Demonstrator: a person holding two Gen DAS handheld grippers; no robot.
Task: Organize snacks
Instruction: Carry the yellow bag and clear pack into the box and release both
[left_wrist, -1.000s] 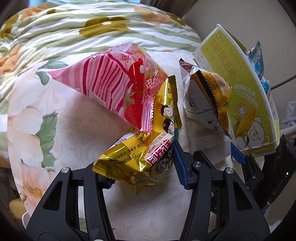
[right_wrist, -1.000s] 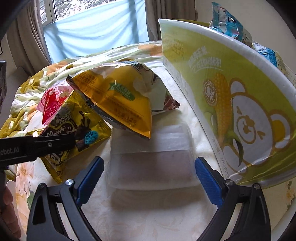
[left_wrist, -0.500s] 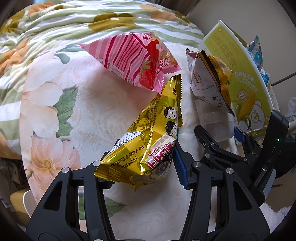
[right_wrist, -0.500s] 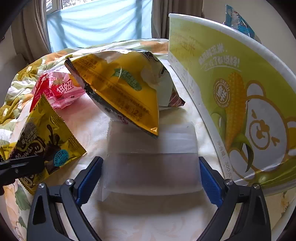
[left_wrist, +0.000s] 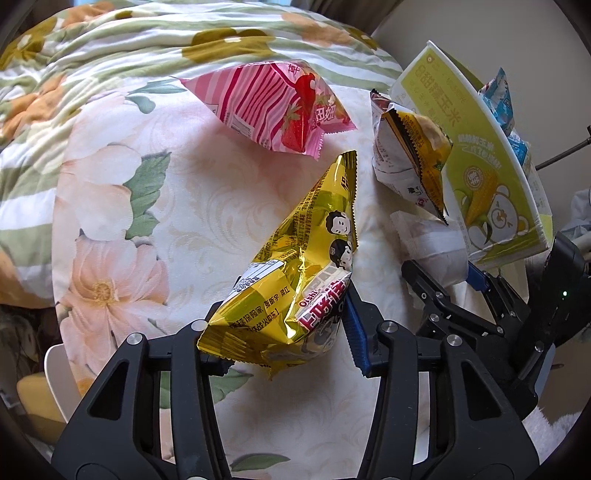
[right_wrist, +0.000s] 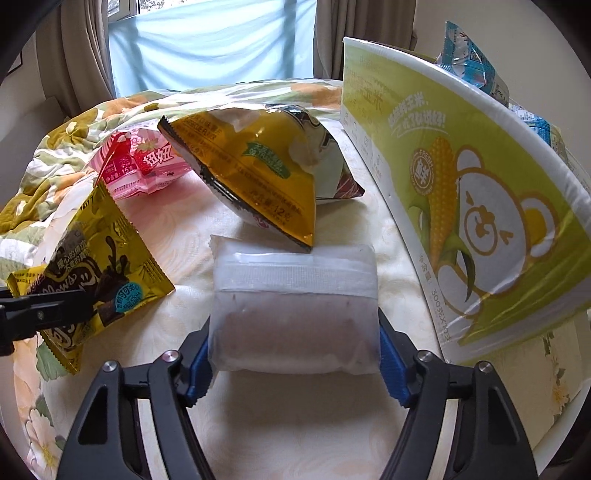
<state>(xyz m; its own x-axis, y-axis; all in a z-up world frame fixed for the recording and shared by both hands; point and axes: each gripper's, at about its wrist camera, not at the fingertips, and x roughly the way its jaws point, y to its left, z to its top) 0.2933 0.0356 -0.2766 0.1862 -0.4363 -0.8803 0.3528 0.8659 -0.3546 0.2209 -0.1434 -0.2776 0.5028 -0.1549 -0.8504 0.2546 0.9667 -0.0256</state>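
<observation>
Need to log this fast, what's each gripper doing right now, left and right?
Left gripper: shut on the yellow snack packet.
Right gripper: jaws closing on the white translucent packet, pads touching its sides.

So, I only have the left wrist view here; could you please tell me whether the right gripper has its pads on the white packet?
Observer: Yes, the right gripper is closing its jaws with the white packet between them, and both blue pads are against its sides.
Operator: Is anything lying on it?
Observer: The orange chip bag has its lower corner over the packet's far end.
</observation>
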